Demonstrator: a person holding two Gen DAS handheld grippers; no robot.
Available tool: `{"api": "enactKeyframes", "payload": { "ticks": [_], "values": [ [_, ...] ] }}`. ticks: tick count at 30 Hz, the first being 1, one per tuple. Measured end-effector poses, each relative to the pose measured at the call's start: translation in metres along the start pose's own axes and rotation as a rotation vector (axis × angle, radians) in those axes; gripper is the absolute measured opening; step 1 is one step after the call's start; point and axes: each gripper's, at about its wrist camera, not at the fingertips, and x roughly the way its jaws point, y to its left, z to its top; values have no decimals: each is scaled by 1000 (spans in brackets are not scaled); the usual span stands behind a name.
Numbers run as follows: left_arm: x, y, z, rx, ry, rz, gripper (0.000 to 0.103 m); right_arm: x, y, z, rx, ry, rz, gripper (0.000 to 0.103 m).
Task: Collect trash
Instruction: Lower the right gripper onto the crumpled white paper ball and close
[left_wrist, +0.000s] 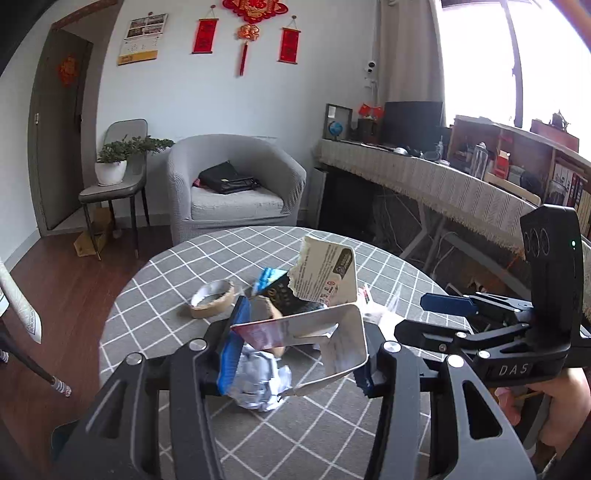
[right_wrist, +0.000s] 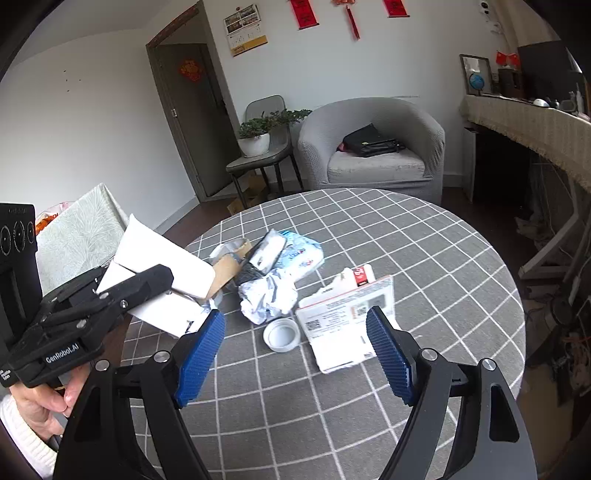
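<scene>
- Left claw (left_wrist: 295, 354) clamped on a torn white carton (left_wrist: 332, 332), blue pads pressing both its sides, carton lifted clear of the desk (left_wrist: 155, 314).
- Carton's ripped printed flap (left_wrist: 325, 273) sticking up w/ jagged edge; in right wrist view same carton (right_wrist: 162, 273) seen at left, held beside the left claw body.
- Right claw (right_wrist: 295, 354) wide open, nothing between the blue pads, hovering over the desk (right_wrist: 443, 258) above the trash pile.
- White round lid (right_wrist: 281, 334) lying flat on the checked cloth, between the right claw's pads in view, not touched.
- Flattened printed box (right_wrist: 340, 325) just right of the lid, partly behind the right pad (right_wrist: 391, 354).
- Crumpled white paper (right_wrist: 267, 299) just behind the lid, touching the pile; same wad (left_wrist: 258, 384) under the held carton in left wrist view.
- Blue-white plastic wrapper (right_wrist: 299, 254) farther back, next to a dark packet (right_wrist: 251, 269).
- Tape roll (left_wrist: 212, 299) lying on the desk left of the carton.
- Small red-white packet (right_wrist: 362, 277) behind the flat box.
- Bkgd: grey armchair (left_wrist: 236, 184) w/ black bag (left_wrist: 225, 179) on seat, potted plant (left_wrist: 112, 162) on a chair.
- Person's hand (right_wrist: 40, 402) w/ white sleeve gripping the left claw handle.
</scene>
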Motion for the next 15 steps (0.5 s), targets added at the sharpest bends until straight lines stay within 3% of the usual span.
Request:
{"api": "enactKeyframes", "payload": {
  "ticks": [8,15],
  "values": [
    [-28,50,-1,-42,-16,91,52,30,44,-7,-56,66,44,71],
    [-47,74,-5,-65,-9,114,52,49,74,-11,-66,101,88,71]
  ]
}}
